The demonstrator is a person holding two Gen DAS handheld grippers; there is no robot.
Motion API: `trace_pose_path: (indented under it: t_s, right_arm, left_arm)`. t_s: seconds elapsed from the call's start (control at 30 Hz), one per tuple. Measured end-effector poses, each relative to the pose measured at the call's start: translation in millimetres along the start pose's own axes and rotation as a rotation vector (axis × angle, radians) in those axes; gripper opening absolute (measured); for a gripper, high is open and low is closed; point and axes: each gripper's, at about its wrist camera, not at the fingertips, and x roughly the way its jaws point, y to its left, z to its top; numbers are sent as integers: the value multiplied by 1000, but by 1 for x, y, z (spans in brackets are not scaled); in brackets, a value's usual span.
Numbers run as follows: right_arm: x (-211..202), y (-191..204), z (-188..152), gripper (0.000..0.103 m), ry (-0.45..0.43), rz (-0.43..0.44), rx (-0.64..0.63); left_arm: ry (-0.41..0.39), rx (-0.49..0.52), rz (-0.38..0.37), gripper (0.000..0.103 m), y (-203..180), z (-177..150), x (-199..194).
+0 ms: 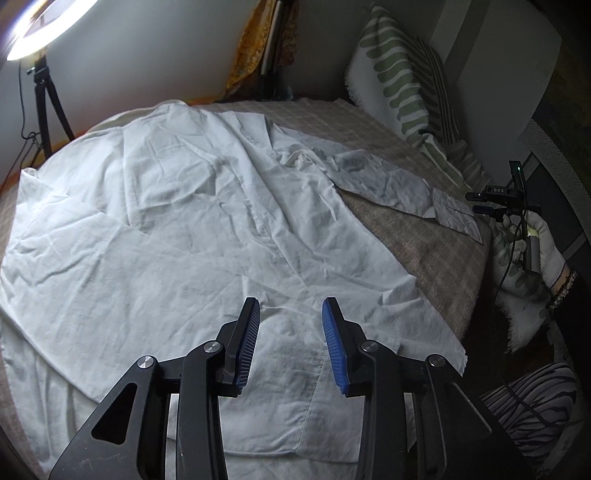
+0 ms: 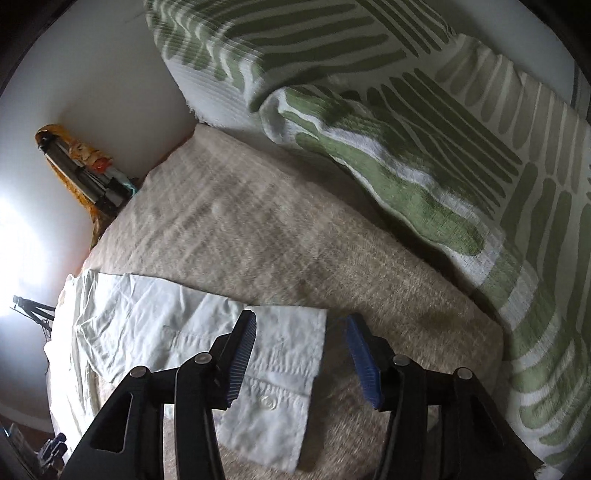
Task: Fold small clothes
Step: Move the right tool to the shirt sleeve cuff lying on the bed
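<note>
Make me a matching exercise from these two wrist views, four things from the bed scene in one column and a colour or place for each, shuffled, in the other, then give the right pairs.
Things:
1. shirt
2. pillow
3. ring light
4. sleeve cuff

Descriptions:
A. green and white pattern, propped at the head of the bed
B. glowing, on a tripod beside the bed
C. buttoned, lying under the right gripper
D. white, spread across the beige blanket

Pairs: 1-D, 2-A, 3-B, 4-C

White shirt [image 1: 207, 221] spread on beige blanket [image 1: 417, 243], left claw [image 1: 291, 314] parted above hem, empty
</note>
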Motion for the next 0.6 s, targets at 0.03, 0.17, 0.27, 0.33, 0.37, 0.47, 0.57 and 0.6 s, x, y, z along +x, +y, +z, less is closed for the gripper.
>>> trace_pose_path:
  t_s: [0.03,0.17,0.27,0.33,0.37,0.47,0.57,0.6]
  right_arm:
    - [4,-2,1,55,4,16,6]
    - [16,-7,1,55,8,28,16]
    - [18,-5,0,54,-16,18,4]
    - [20,1,-3,27,-5,6,-30]
    - [21,4,-4,23,-7,-4,-47]
    - [18,12,-7,8,-11,-11,-72]
    - [7,19,-8,4,-37,16,-58]
    - [1,24,-8,4,-49,18,-63]
  left_arm:
    - [7,-1,-1,33,0,-1,3]
    - [27,8,-3,33,-3,-2,11]
    - [30,12,-4,33,-4,-2,14]
    - [27,8,-6,33,-4,-1,15]
    - [26,9,-7,33,-5,0,16]
    - [27,21,-3,33,-8,1,19]
    - [22,33,-5,33,-10,2,19]
    - [20,33,-8,33,-11,3,19]
